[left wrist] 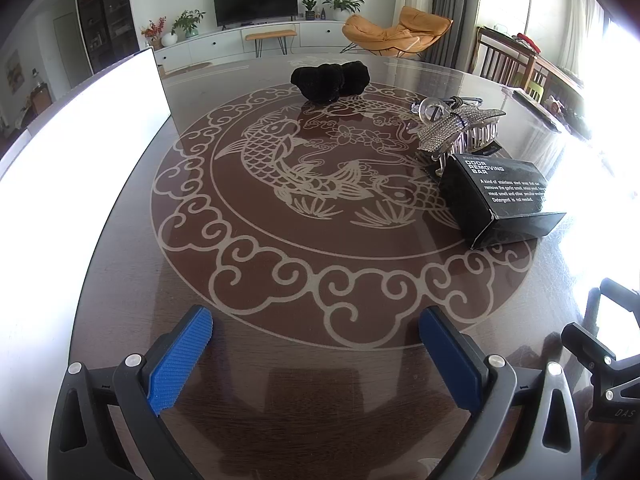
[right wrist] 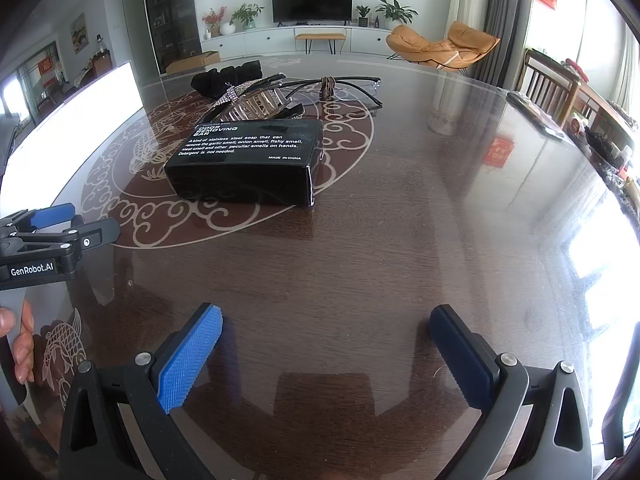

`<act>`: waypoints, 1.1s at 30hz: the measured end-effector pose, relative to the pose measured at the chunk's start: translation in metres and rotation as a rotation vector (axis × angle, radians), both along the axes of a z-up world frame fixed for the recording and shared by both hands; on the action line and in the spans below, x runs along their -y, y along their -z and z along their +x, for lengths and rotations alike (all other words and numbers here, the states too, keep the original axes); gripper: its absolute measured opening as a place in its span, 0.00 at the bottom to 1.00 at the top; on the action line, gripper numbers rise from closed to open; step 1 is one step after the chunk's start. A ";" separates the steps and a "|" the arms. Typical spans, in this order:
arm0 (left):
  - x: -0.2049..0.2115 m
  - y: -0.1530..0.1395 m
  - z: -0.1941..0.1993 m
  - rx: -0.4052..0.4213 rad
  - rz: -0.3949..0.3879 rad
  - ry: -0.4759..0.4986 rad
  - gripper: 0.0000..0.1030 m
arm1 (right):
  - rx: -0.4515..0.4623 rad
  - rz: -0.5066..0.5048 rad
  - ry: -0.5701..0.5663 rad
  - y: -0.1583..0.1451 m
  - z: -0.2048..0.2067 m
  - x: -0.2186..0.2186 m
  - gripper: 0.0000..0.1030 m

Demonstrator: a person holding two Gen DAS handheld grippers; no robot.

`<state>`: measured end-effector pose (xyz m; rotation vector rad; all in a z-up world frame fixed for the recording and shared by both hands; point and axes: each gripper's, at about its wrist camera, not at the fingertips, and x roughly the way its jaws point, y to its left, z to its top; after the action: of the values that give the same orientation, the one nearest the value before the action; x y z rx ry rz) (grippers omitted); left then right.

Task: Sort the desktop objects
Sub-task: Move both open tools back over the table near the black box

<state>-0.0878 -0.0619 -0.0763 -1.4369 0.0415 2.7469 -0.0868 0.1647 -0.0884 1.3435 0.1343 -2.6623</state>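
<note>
A black box [left wrist: 498, 198] [right wrist: 244, 160] printed "ODOR REMOVING BAR" lies on the dark round table [left wrist: 320, 360] [right wrist: 400, 240]. Behind it sits a rhinestone hair claw [left wrist: 458, 126] [right wrist: 250, 98], then a pair of glasses [right wrist: 340, 84] [left wrist: 434, 106]. A black fabric scrunchie [left wrist: 330, 80] [right wrist: 226, 76] rests farther back. My left gripper [left wrist: 316, 336] is open over the near table, empty. My right gripper [right wrist: 326, 334] is open too, holding nothing, well short of the box. In the right wrist view the left gripper [right wrist: 44, 232] shows at the left edge with a person's hand [right wrist: 20, 340].
A bright white panel [left wrist: 80, 128] [right wrist: 72, 108] stands along the table's left side. Wooden chairs [right wrist: 548, 80] and a cluttered side table [right wrist: 608, 136] are to the right. Beyond the table are a TV cabinet [left wrist: 256, 36] and an orange lounge chair [left wrist: 396, 32].
</note>
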 end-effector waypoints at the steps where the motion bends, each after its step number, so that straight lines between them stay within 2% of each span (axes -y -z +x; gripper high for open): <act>1: 0.000 0.000 0.000 0.000 0.000 0.000 1.00 | 0.000 0.000 0.000 0.000 0.000 0.000 1.00; 23: -0.001 0.000 0.000 -0.001 -0.001 -0.001 1.00 | -0.001 0.000 0.000 0.001 0.000 0.000 1.00; 30: 0.000 -0.001 -0.004 0.010 -0.001 0.055 1.00 | -0.001 0.000 0.000 0.001 0.000 0.000 1.00; 33: 0.000 -0.001 -0.003 0.008 0.002 0.051 1.00 | -0.001 0.000 0.000 0.001 0.000 0.000 1.00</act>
<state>-0.0909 -0.0623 -0.0752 -1.4255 0.0743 2.6996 -0.0871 0.1648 -0.0894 1.3426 0.1341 -2.6624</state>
